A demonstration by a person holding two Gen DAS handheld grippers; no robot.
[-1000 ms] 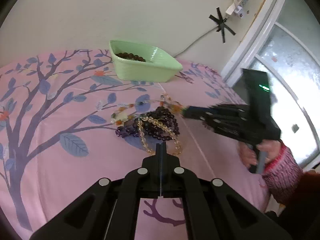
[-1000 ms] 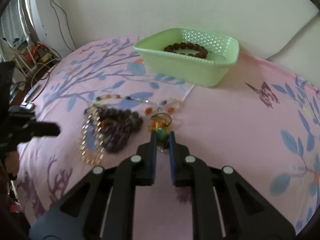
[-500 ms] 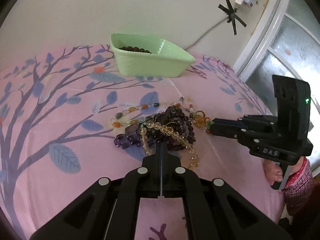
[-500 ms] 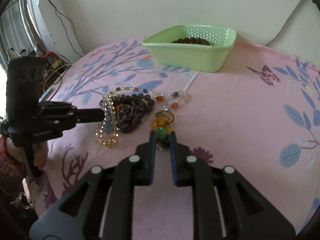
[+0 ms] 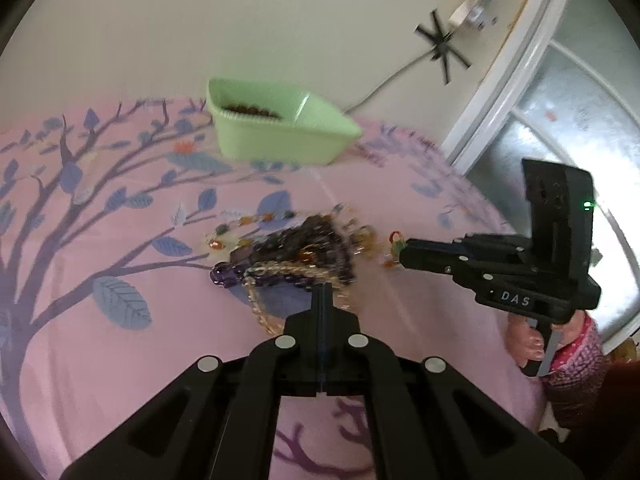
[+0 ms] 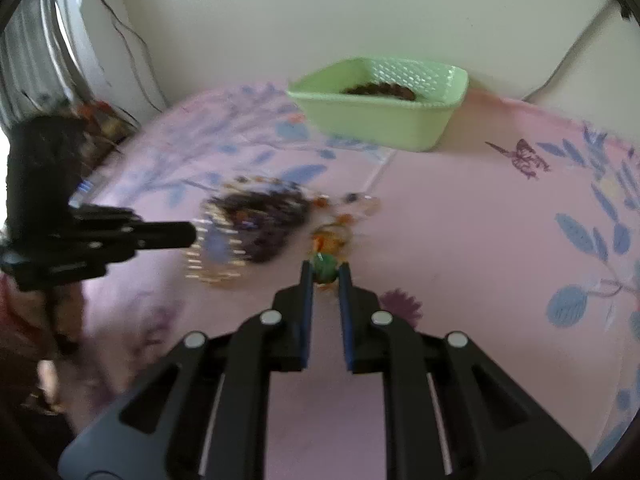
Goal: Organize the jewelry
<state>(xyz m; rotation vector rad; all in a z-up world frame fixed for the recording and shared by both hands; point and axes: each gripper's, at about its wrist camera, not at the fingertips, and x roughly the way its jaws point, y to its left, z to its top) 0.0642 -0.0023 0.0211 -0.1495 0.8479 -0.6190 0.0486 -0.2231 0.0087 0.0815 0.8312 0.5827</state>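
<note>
This looks like a room in a home. A pink cloth [image 5: 100,360] printed with trees and butterflies covers the table, and a green basket [image 6: 380,120] stands on it near the plain wall [image 5: 280,20]. A window [image 5: 560,128] shows at the right of the left view, and loose cables [image 6: 128,44] hang at the upper left of the right view.

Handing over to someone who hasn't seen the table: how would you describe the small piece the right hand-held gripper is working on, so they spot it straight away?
Start from the green basket at the far side of the pink cloth, then come toward the dark purple bead pile. Just right of that pile lies a small orange-and-green beaded piece, its green bead between the closing jaws of the right hand-held gripper. It is the only piece with a bright green bead.
</note>
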